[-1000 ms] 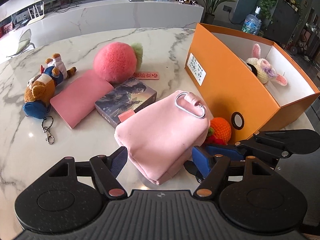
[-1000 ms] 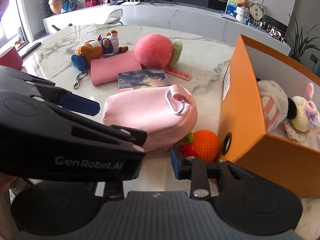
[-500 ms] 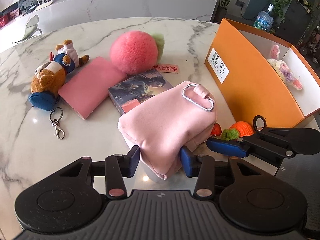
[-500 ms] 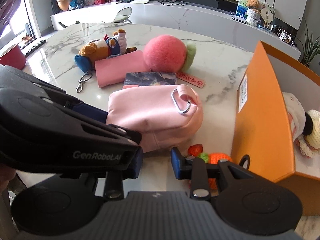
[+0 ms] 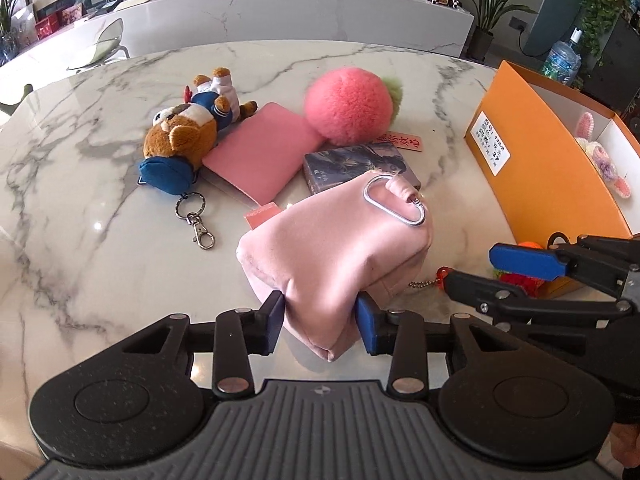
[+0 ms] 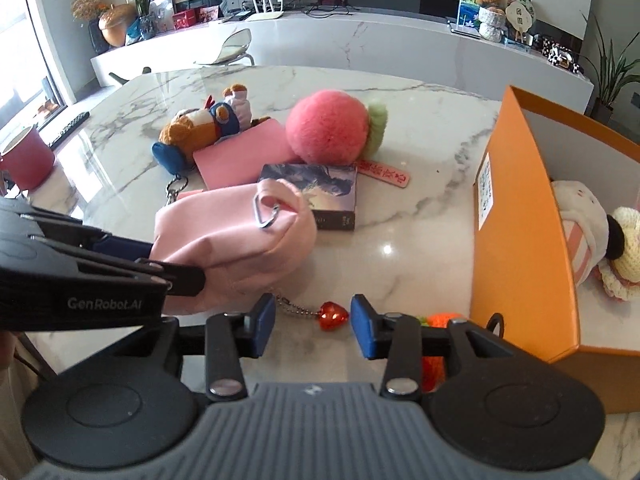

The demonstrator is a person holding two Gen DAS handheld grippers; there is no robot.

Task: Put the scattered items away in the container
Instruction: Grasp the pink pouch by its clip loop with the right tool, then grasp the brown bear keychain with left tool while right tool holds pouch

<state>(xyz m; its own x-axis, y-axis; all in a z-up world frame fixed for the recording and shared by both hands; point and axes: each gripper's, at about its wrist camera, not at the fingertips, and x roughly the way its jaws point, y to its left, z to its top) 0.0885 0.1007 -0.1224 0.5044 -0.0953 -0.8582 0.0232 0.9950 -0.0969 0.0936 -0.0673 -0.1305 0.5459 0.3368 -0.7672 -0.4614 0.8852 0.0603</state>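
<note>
Left wrist view: the left gripper [image 5: 320, 318] has its jaws clamped on a corner of the soft, boxy pink pouch [image 5: 340, 248], above the glossy marble worktop [image 5: 80, 240].

Right wrist view: the right gripper [image 6: 313, 325] jaws are opening, unclamped, a shiny red heart charm [image 6: 333, 315] lying between them; the stiff orange box [image 6: 520, 248] stands just right.

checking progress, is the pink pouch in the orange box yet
Out. The pink pouch is pinched in the left claw over the table, beside the orange box.

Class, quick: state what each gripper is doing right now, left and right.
Left gripper: shut on the pink pouch.
Right gripper: opening, holding nothing; the red heart charm lies between its fingers, untouched.
</note>
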